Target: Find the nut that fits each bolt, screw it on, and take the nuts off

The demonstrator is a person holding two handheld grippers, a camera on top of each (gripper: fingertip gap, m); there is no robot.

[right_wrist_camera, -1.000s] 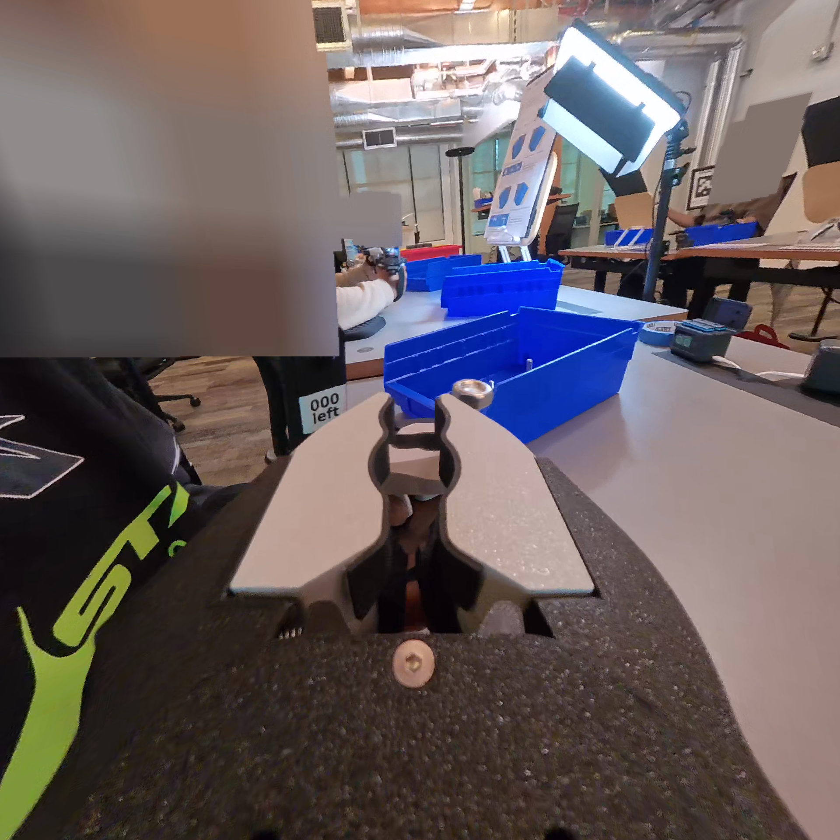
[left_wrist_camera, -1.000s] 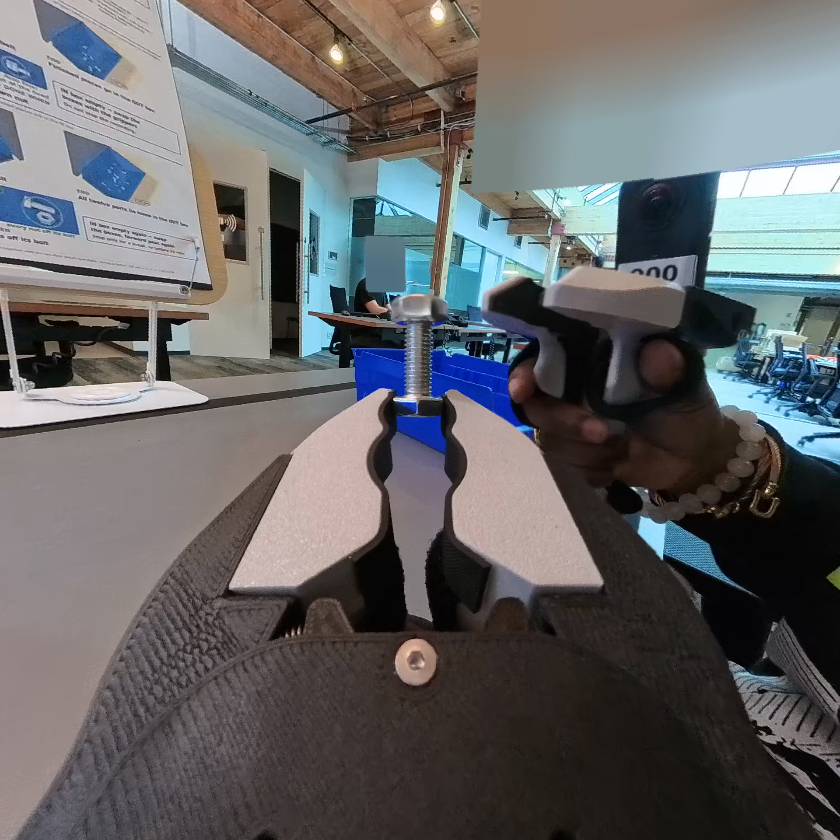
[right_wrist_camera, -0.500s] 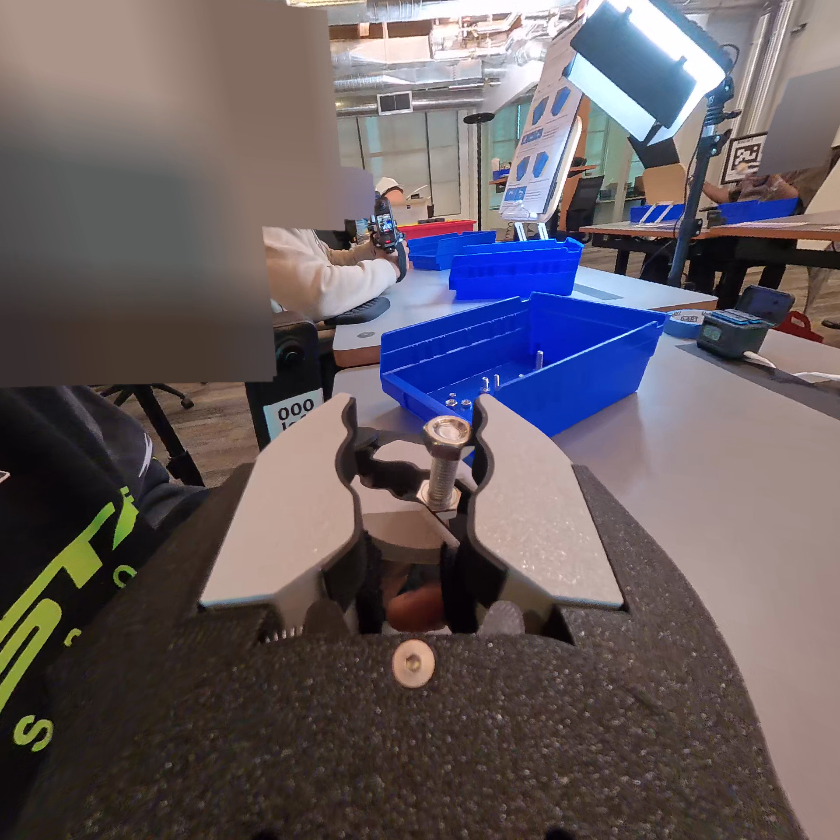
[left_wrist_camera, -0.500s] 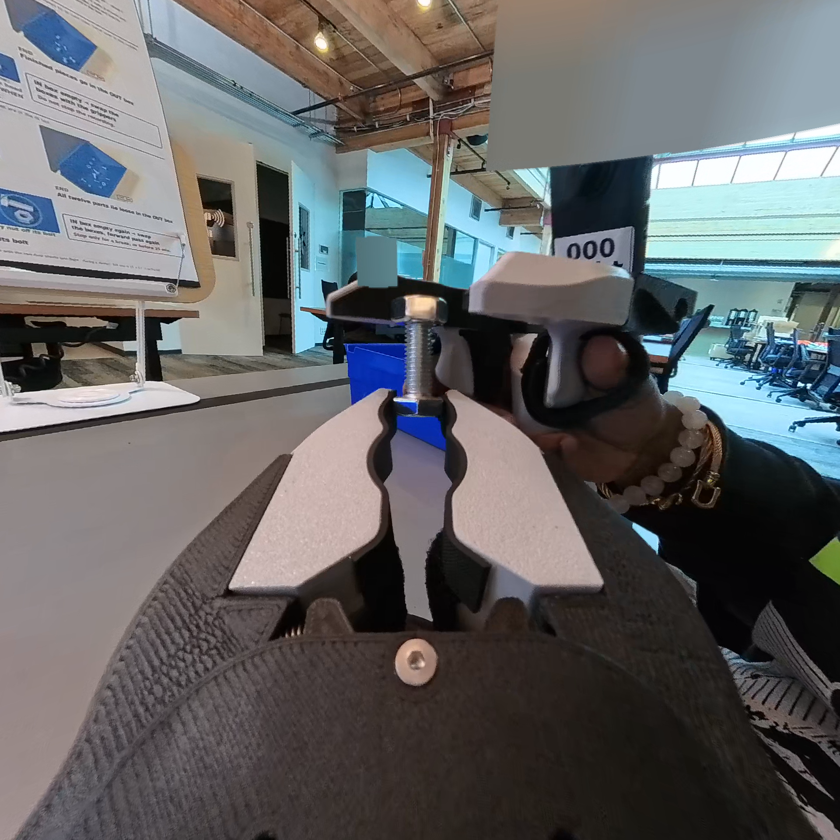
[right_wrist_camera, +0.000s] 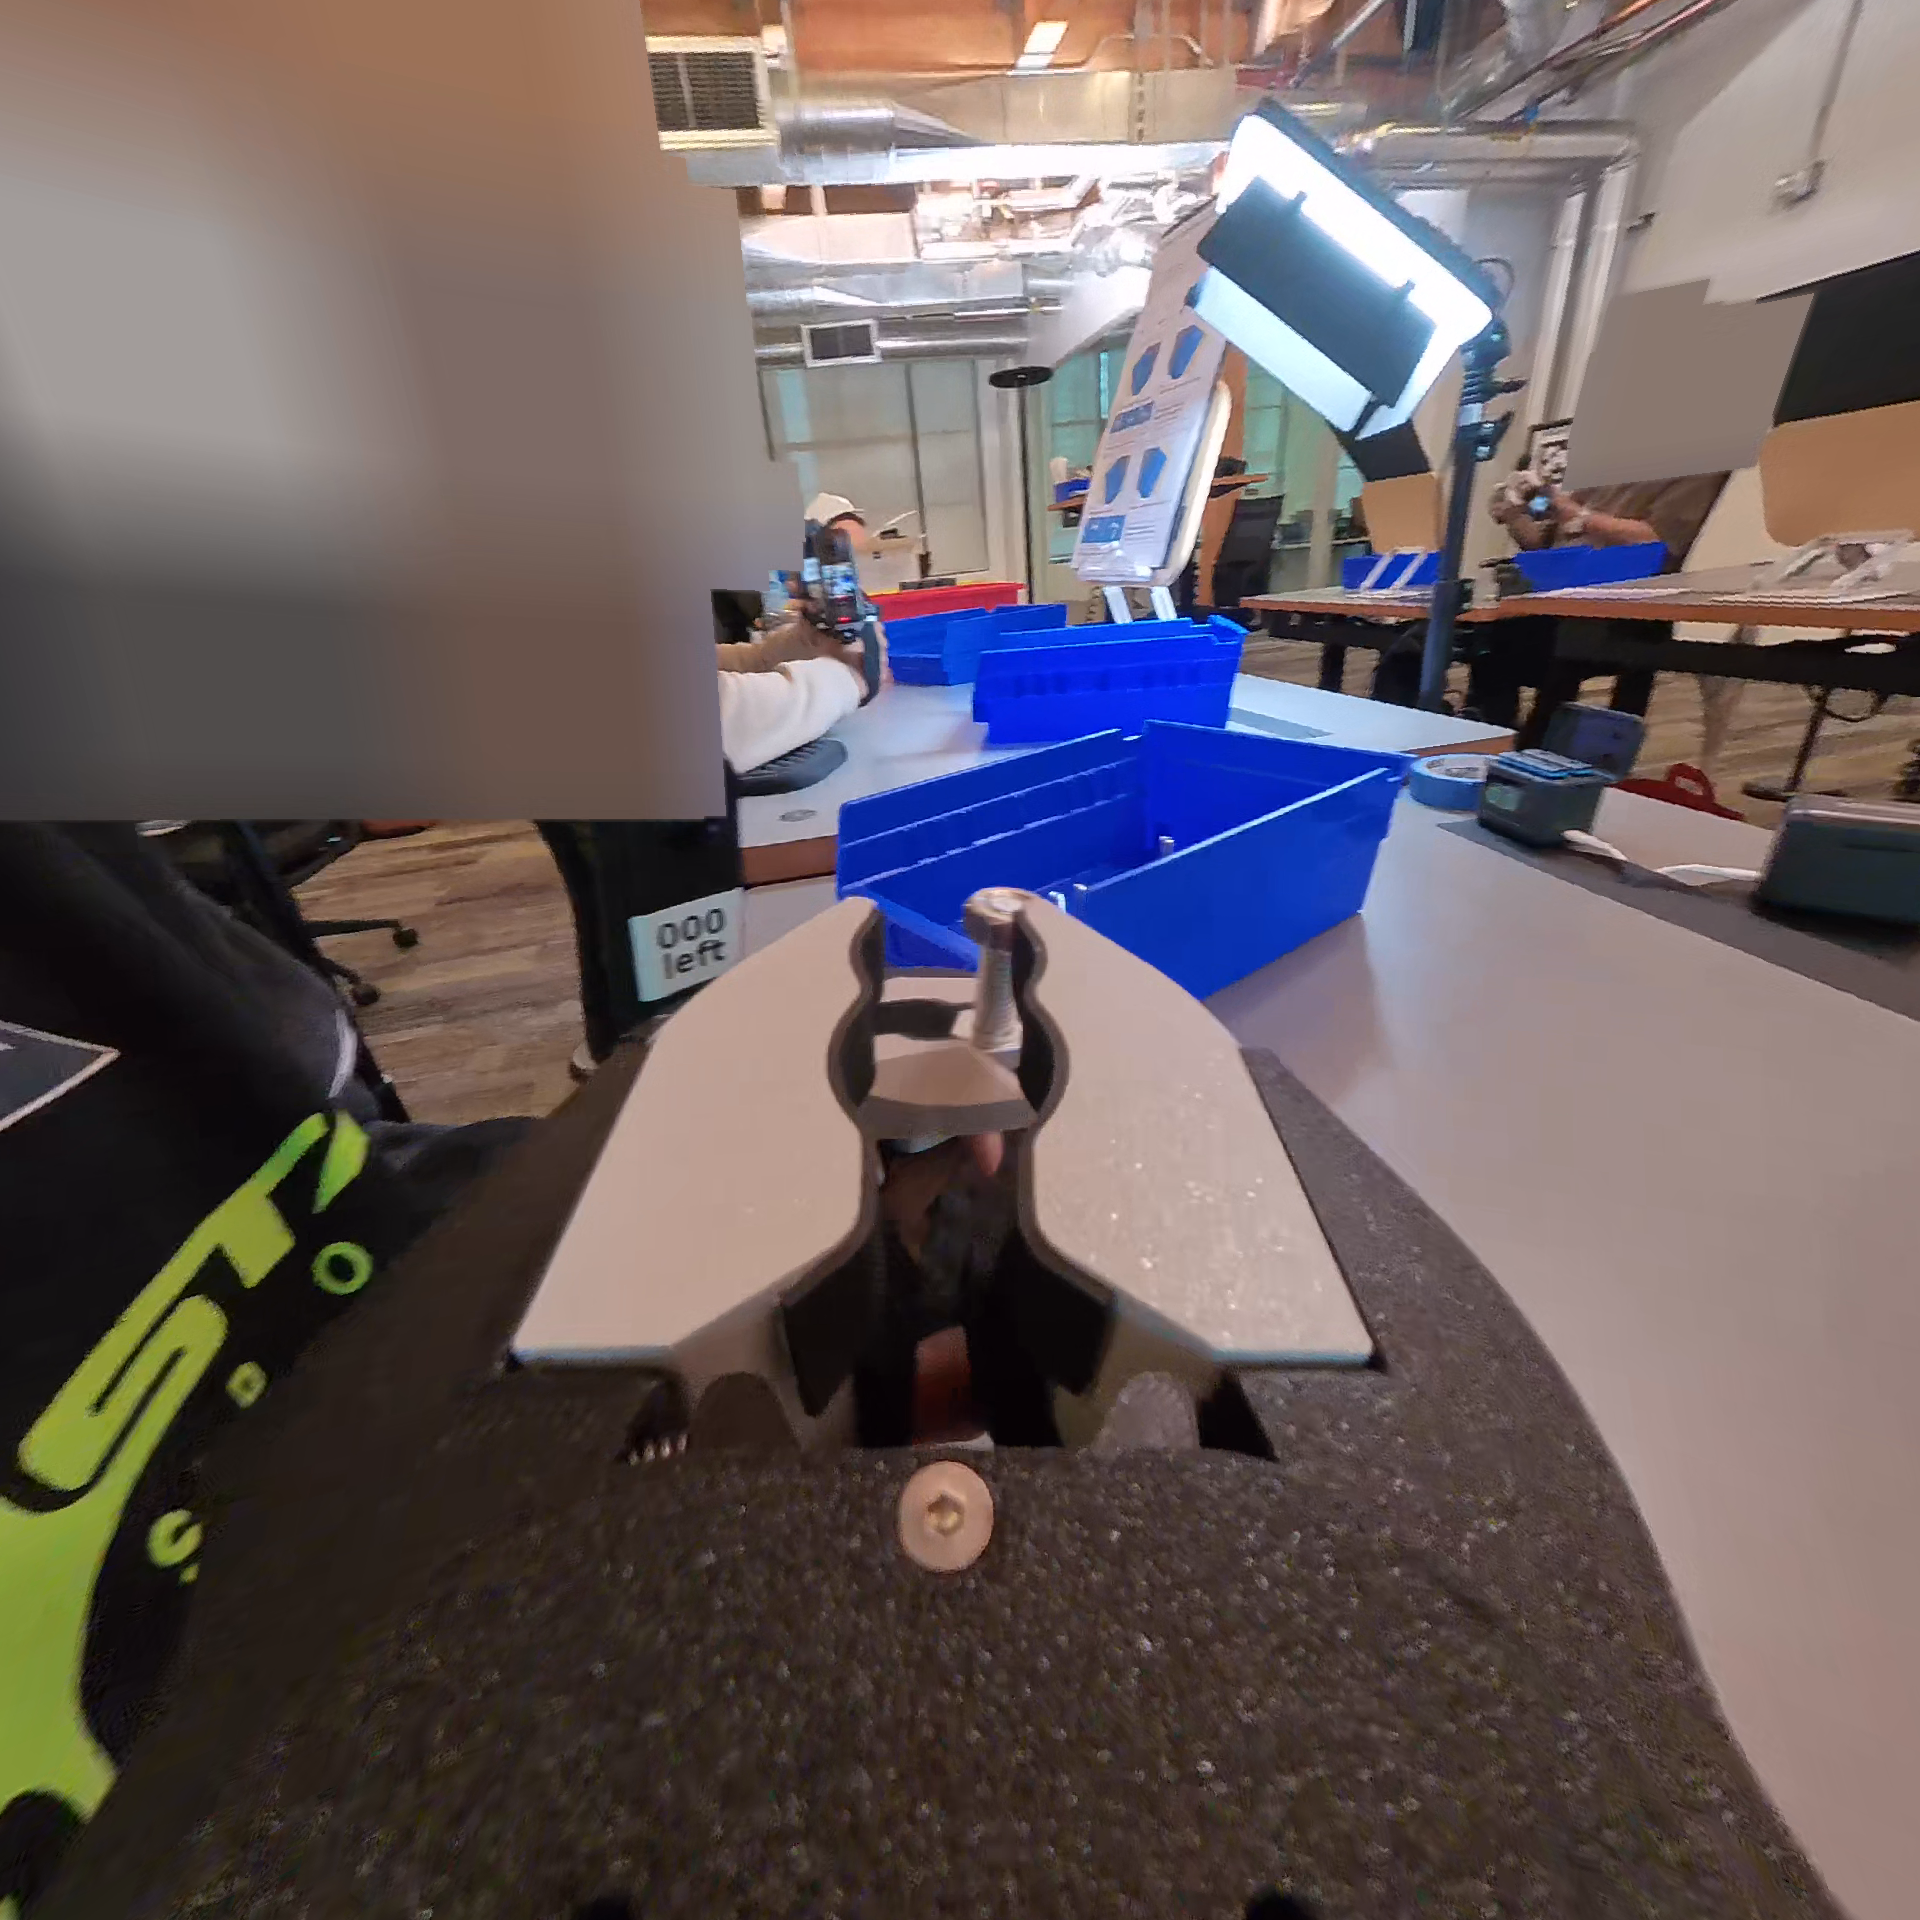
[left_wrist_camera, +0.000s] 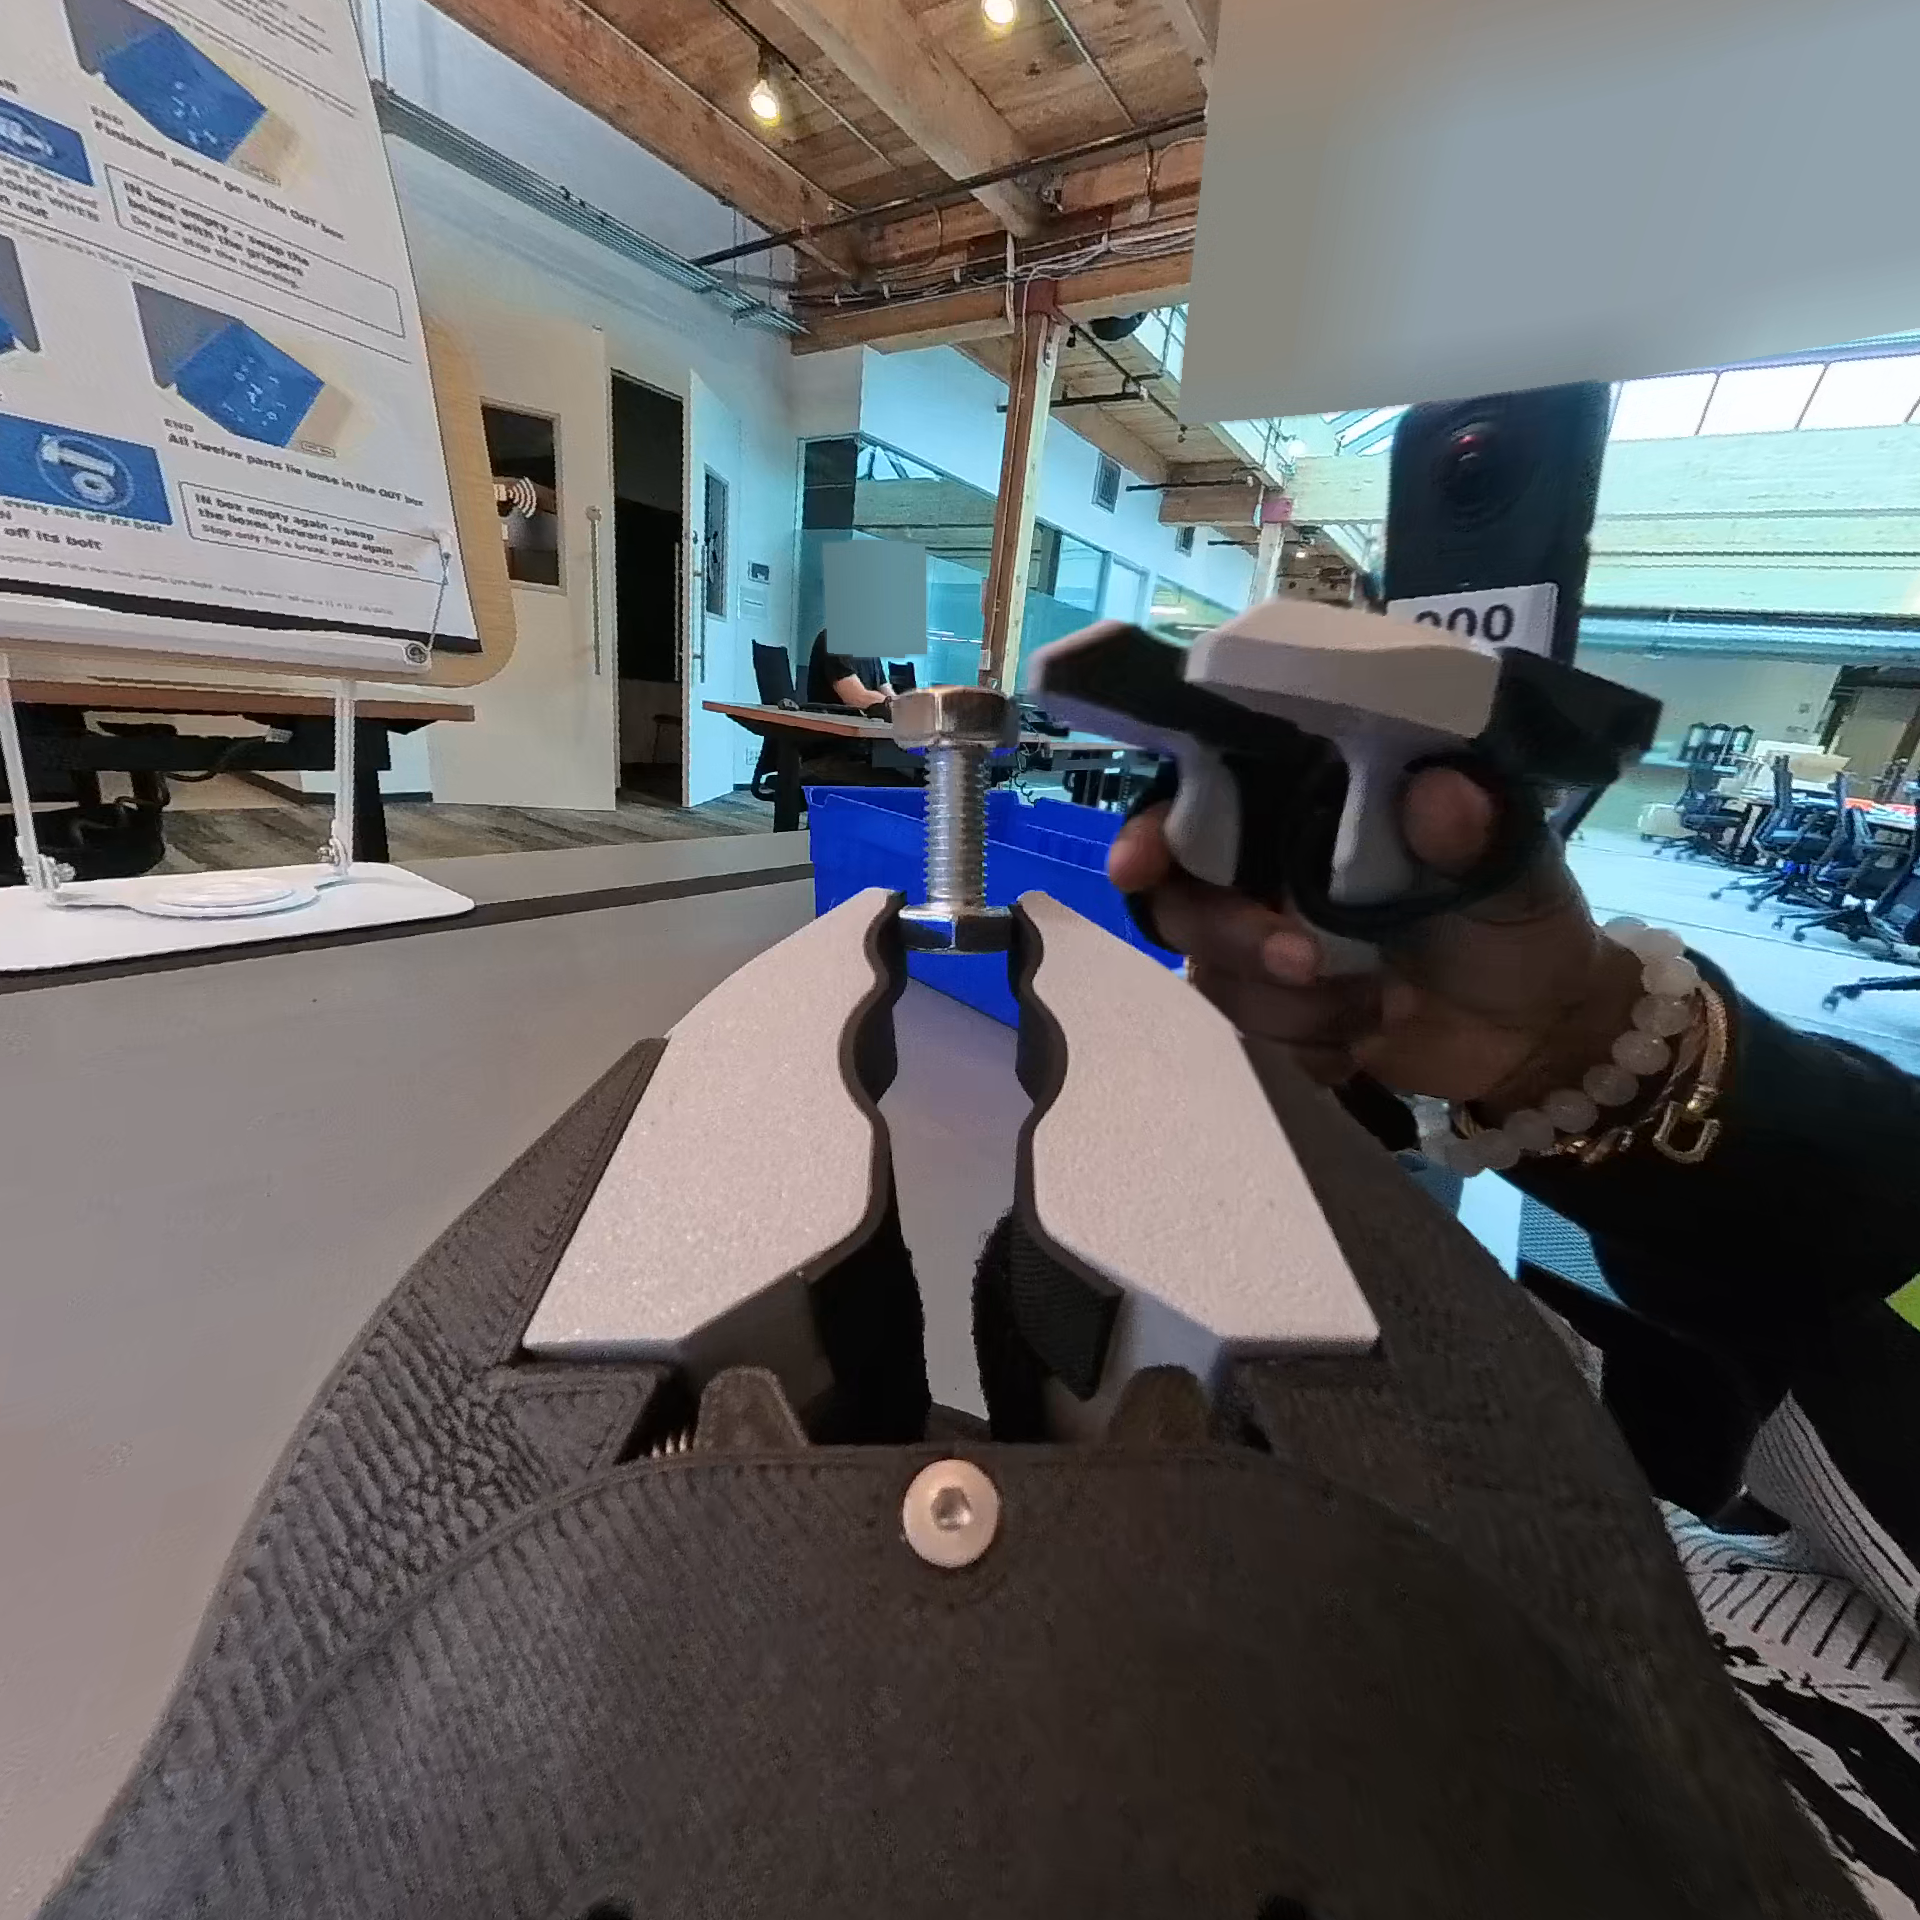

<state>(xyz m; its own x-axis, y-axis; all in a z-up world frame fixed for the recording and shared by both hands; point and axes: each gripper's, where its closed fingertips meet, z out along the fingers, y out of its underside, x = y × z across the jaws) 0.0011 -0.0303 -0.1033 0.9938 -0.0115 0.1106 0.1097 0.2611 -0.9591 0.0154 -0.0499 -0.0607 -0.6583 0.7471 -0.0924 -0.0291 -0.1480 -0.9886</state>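
My left gripper (left_wrist_camera: 954, 914) is shut on a steel hex nut (left_wrist_camera: 954, 928). A silver bolt (left_wrist_camera: 956, 821) is threaded into the nut and stands upright, head up. My right gripper (left_wrist_camera: 1330, 727) hovers to the right of the bolt head and does not touch it. In the right wrist view my right gripper (right_wrist_camera: 951, 925) is open with a narrow gap and holds nothing. The bolt (right_wrist_camera: 1000, 977) shows just past its right fingertip. The left gripper's grey fingers (right_wrist_camera: 945, 1091) show beneath it.
A blue bin (right_wrist_camera: 1278, 894) with small bolts (right_wrist_camera: 1166, 847) in it sits on the grey table (right_wrist_camera: 1558, 1091) just beyond the grippers. More blue bins (right_wrist_camera: 1112, 675) stand farther back. A tape roll (right_wrist_camera: 1449, 774), a light panel (right_wrist_camera: 1340, 270) and an instruction sign (left_wrist_camera: 208, 312) are around. Left tips to right tips: about 5 centimeters.
The right gripper opened wide around the bolt head, then drew back to the right with its fingers much closer together. The left gripper kept its hold on the nut.
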